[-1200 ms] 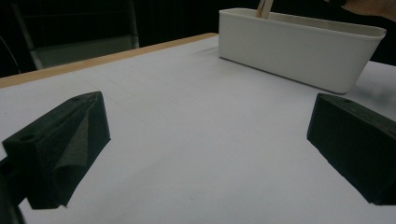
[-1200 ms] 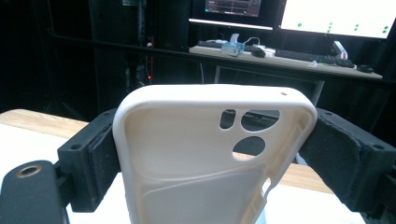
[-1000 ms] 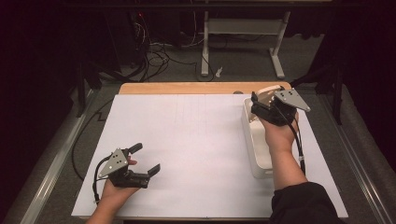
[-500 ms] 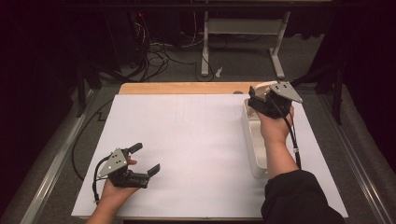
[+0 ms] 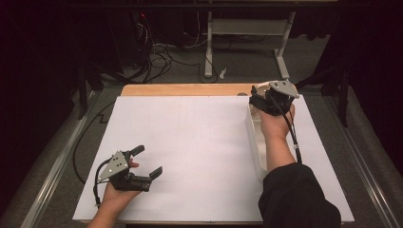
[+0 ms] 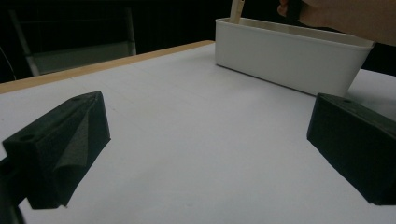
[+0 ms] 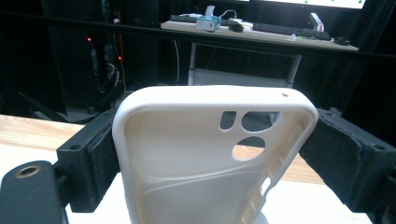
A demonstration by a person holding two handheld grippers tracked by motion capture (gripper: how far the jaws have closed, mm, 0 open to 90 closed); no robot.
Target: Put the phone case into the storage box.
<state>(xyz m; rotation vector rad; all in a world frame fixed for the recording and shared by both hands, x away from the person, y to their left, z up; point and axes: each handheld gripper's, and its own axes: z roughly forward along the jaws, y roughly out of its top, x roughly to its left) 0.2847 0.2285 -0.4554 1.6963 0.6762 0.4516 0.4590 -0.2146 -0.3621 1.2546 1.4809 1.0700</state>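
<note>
table (image 5: 190,142) w/ white bin (image 5: 256,142) at right; right gripper (image 7: 210,154) clamps cream phone case (image 7: 205,158) by its long edges, held upright over bin's far end. case looks light, thin, flexy & smooth, so grip edges gently. left gripper (image 5: 145,164) wide open, empty.

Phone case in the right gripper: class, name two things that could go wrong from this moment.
1. The phone case is clamped only by its two side edges between the right gripper's fingers; being a thin shell, it could flex and pop out.
2. It is held above the far end of the white bin, so a slip could drop it onto the bin's rim or the table.
</note>
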